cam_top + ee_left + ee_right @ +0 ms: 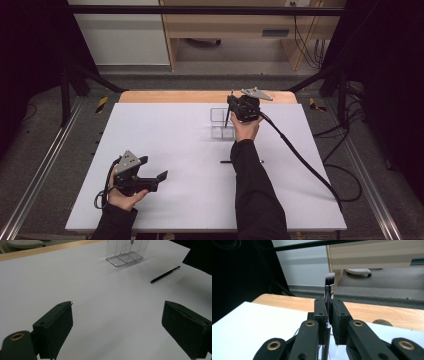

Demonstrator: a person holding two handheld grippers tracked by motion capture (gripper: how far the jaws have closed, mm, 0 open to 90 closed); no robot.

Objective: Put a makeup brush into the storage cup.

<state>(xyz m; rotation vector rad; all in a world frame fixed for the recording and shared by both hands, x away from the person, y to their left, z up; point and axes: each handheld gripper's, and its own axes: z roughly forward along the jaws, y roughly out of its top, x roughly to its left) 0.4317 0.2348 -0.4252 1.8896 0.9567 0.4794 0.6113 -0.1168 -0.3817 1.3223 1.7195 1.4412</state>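
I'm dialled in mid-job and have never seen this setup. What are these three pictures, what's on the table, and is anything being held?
No robot arm here: a person holds a two-fingered gripper in each hand. The high view looks down on the white table from above. The other two pictures come from cameras riding on the grippers. The right gripper is shut on a makeup brush, bristles up, above a clear divided holder. The left gripper rests open near the table's front edge, holding nothing. A thin black pen-like stick lies loose on the table.
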